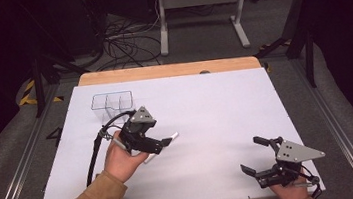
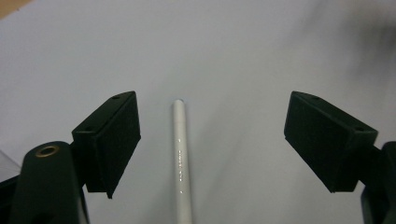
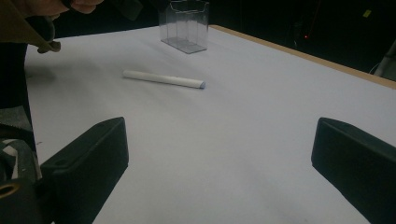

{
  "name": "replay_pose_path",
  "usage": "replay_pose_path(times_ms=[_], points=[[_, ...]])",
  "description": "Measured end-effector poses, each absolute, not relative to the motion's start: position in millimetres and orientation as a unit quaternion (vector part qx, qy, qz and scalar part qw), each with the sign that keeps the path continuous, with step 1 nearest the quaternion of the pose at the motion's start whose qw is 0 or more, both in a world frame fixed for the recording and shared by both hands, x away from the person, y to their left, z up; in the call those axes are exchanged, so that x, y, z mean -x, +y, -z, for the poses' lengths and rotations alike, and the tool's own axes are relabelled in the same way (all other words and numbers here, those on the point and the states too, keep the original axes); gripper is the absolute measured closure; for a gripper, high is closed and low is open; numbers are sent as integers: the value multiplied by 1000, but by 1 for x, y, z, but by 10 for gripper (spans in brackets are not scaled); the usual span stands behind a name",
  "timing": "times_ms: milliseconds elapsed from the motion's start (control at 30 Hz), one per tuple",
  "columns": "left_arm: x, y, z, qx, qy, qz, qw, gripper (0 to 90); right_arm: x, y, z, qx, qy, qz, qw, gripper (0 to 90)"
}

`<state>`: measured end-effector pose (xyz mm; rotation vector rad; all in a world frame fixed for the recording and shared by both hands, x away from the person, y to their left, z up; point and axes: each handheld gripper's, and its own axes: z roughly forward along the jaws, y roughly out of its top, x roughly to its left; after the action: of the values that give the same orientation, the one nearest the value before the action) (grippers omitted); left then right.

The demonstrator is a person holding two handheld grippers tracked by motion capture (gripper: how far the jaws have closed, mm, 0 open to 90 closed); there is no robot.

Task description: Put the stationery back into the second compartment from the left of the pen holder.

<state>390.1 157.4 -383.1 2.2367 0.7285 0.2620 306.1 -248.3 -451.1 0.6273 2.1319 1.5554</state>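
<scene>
We have the left hand-held gripper (image 2: 212, 140) standing wide astride the white stick (image 2: 181, 158), pads clear of it, as it lies flat on the tabletop (image 1: 215, 105); it looks light, stiff and slippery, so we would pinch mid-length.

The white stick (image 3: 163, 79) is long, thin and round, like a piece of chalk or a pen. It is smooth and a little shiny. One end is flat and looks a bit blue. It lies flat on the white table top (image 1: 216, 115), on the left part of it, nearer the person's side than the clear box (image 1: 111, 102). The stick and the box are apart. In the high view one end of the stick (image 1: 172, 136) pokes out to the right from under the left gripper (image 1: 162, 144). In the left gripper view the stick (image 2: 181, 158) lies between the two black jaws, closer to the left one, and touches neither.
</scene>
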Motion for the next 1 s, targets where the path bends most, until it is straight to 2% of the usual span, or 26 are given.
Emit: replay_pose_path(times_ms=[133, 500, 733, 800, 1000], points=[[-397, 157, 387, -881, 299, -80, 359, 213, -306, -249, 451, -226, 768, -561, 212, 43], [-404, 146, 398, -910, 280, -105, 286, 249, -307, -249, 452, -225, 768, -560, 211, 43], [-407, 148, 400, -911, 290, -79, 284, 272, -307, -249, 452, -225, 769, -560, 211, 43], [-409, 150, 401, -908, 296, -55, 292, 287, -306, -249, 451, -226, 769, -560, 211, 43], [-410, 148, 403, -916, 281, -64, 279, 332, -306, -249, 451, -225, 769, -560, 211, 43]])
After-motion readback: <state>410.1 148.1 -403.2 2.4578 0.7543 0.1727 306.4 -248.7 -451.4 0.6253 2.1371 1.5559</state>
